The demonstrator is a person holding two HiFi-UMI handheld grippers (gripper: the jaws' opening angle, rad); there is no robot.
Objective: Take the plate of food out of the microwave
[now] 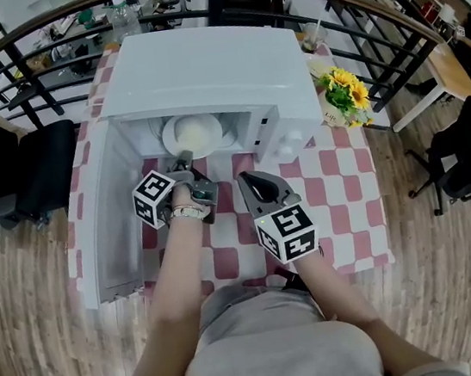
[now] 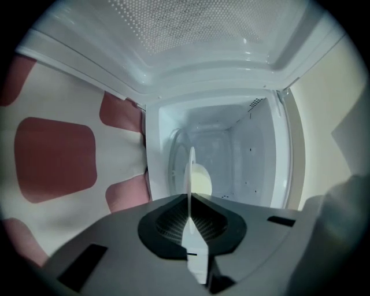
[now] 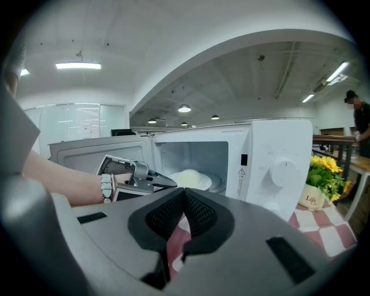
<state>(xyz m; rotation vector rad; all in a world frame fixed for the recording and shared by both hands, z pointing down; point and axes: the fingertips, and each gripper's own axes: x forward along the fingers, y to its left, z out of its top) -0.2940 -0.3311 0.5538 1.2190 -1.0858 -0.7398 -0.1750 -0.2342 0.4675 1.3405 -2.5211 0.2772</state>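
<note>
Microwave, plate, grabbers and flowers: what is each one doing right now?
microwave door: swung wide open
plate of food: inside the microwave, rim pinched
left gripper: shut on the plate's rim
right gripper: shut, empty, outside the microwave over the checked tablecloth
flower pot: upright beside the microwave

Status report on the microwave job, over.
Left tongs shut on plate rim, plate inside microwave. Right tongs shut, empty, outside. Door open, nothing blocking.
</note>
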